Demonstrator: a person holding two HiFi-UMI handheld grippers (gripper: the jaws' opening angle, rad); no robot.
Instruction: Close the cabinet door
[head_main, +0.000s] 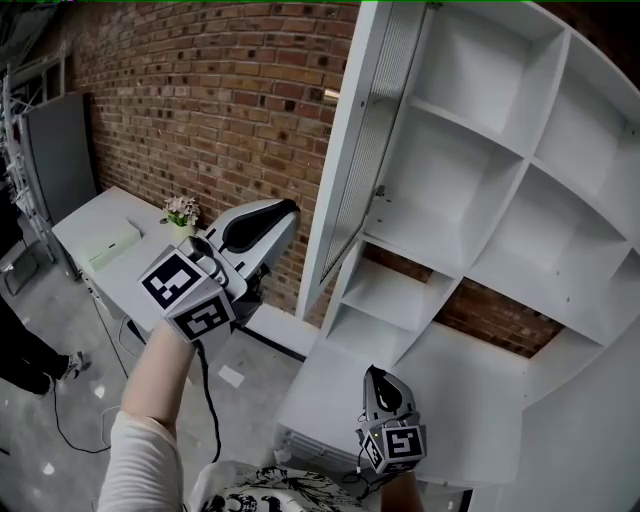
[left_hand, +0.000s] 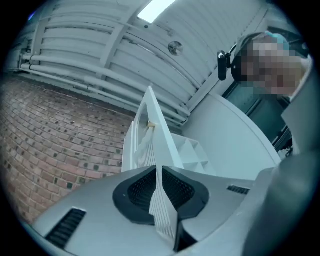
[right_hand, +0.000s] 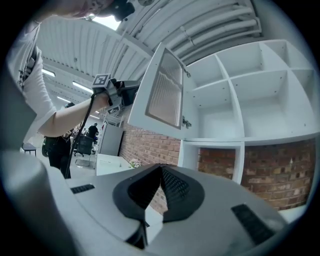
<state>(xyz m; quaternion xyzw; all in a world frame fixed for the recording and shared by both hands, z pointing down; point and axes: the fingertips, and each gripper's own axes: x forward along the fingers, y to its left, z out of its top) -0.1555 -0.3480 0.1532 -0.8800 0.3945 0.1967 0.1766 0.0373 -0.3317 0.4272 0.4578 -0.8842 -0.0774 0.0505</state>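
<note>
The white cabinet (head_main: 520, 170) has open shelves, and its tall door (head_main: 362, 150) with a ribbed pane stands swung out towards me. My left gripper (head_main: 287, 212) is raised just left of the door's free edge. In the left gripper view its jaws (left_hand: 158, 172) stand a slit apart, and the door (left_hand: 152, 127) shows edge-on through the slit; whether they touch it I cannot tell. My right gripper (head_main: 377, 376) hangs low over the white counter, pointing at the shelves. Its tips (right_hand: 160, 169) meet with nothing between them. The right gripper view shows the door (right_hand: 162, 90) and my left gripper (right_hand: 125, 90) at its outer edge.
A brick wall (head_main: 200, 100) runs behind the cabinet. A white table (head_main: 100, 215) at the left carries a small flower pot (head_main: 181, 212) and a pale box (head_main: 112, 245). A person's leg and shoe (head_main: 40, 355) stand at the far left. A white counter (head_main: 450, 375) lies below the shelves.
</note>
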